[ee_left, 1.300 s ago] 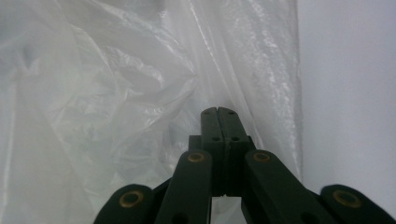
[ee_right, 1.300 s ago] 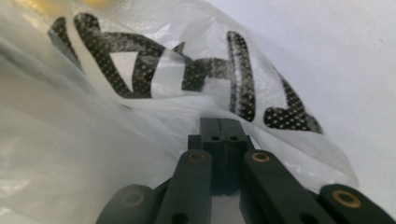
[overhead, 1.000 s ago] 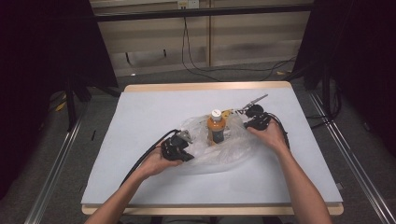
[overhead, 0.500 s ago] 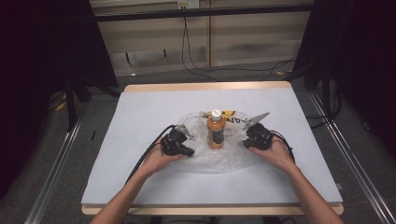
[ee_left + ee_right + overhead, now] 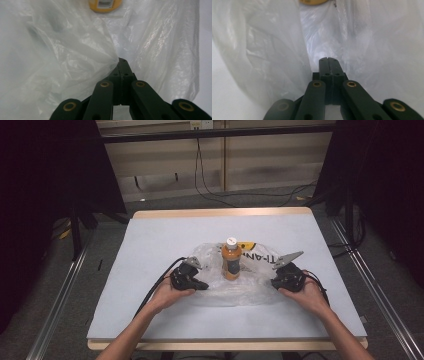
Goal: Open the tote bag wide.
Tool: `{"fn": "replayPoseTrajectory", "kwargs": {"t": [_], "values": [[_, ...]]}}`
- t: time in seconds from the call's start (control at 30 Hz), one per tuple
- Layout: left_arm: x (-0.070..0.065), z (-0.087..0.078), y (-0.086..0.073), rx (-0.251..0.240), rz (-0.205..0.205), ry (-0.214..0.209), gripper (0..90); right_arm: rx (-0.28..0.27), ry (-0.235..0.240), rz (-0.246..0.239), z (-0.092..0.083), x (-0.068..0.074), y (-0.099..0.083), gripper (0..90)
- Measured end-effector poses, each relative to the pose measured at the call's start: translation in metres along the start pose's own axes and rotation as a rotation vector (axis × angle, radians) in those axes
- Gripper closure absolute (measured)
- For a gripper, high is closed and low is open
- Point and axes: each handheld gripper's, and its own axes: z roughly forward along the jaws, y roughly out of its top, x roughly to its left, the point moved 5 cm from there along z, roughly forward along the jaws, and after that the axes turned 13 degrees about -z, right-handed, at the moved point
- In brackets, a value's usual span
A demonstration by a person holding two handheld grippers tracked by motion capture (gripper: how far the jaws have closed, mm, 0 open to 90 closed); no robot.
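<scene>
from above, my left gripper point(image 5: 200, 285) and right gripper point(image 5: 276, 281) flank the orange bottle point(image 5: 231, 260), upright on the clear plastic bag point(image 5: 220, 292). left gripper view: jaws pinch the bag film (a taut fold). right gripper view: jaws closed, film alongside.

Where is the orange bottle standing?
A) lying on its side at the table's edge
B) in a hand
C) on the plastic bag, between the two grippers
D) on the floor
C: in the high view the orange bottle stands upright on the plastic bag, with the left gripper and the right gripper either side of it.
</scene>
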Motion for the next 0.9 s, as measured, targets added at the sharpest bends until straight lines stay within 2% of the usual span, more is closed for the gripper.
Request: {"fn": "replayPoseTrajectory", "kwargs": {"t": [0.03,0.1,0.2,0.27,0.3,0.33,0.4,0.43,0.47,0.53,0.6,0.63,0.67,0.7,0.77,0.8,0.83,0.87,0.9], "values": [[-0.001,0.0,0.0,-0.002,0.004,0.002,90.0,-0.01,0.0,-0.001,0.002,-0.001,0.002,90.0],[0.0,0.001,0.001,-0.011,0.016,0.013,90.0,-0.031,-0.022,0.027,0.007,-0.004,0.006,90.0],[0.008,0.004,0.004,-0.074,-0.033,0.004,90.0,-0.076,-0.068,0.074,0.011,-0.011,0.012,90.0],[0.015,0.003,0.005,-0.092,-0.04,0.016,90.0,-0.094,-0.098,0.104,0.011,-0.018,0.013,90.0],[0.017,0.004,0.006,-0.115,-0.072,0.001,90.0,-0.105,-0.099,0.129,0.011,-0.023,0.013,90.0],[0.019,0.003,0.006,-0.114,-0.073,0.004,90.0,-0.112,-0.123,0.145,0.011,-0.028,0.012,90.0],[0.019,0.001,0.006,-0.118,-0.065,0.007,90.0,-0.133,-0.131,0.164,0.011,-0.034,0.012,90.0],[0.018,-0.002,0.007,-0.139,-0.057,0.023,90.0,-0.151,-0.135,0.17,0.01,-0.035,0.012,90.0],[0.015,-0.005,0.007,-0.159,-0.058,-0.016,89.7,-0.169,-0.143,0.17,0.008,-0.034,0.014,90.0],[0.01,-0.013,0.008,-0.194,-0.039,-0.029,89.0,-0.198,-0.158,0.149,0.001,-0.032,0.017,90.0],[0.004,-0.022,0.009,-0.238,-0.038,-0.042,89.0,-0.254,-0.16,0.156,-0.009,-0.03,0.021,90.0],[0.001,-0.027,0.009,-0.278,-0.039,-0.06,89.0,-0.287,-0.159,0.158,-0.015,-0.029,0.023,90.0],[-0.001,-0.031,0.009,-0.285,-0.032,-0.053,89.0,-0.323,-0.159,0.164,-0.023,-0.027,0.026,90.0],[-0.003,-0.035,0.008,-0.315,-0.019,-0.04,89.0,-0.344,-0.166,0.163,-0.027,-0.026,0.027,90.0],[-0.008,-0.044,0.007,-0.38,-0.019,-0.059,88.6,-0.399,-0.166,0.165,-0.039,-0.022,0.03,89.3],[-0.009,-0.05,0.005,-0.407,-0.012,-0.043,86.3,-0.416,-0.176,0.16,-0.045,-0.02,0.031,83.1],[-0.01,-0.053,0.003,-0.417,-0.005,-0.04,85.9,-0.434,-0.188,0.167,-0.051,-0.018,0.031,81.8],[-0.011,-0.055,0.001,-0.426,-0.009,-0.04,84.4,-0.449,-0.179,0.167,-0.055,-0.015,0.03,78.4],[-0.011,-0.058,-0.002,-0.44,-0.01,-0.035,80.9,-0.46,-0.188,0.16,-0.058,-0.014,0.029,72.0]]}}
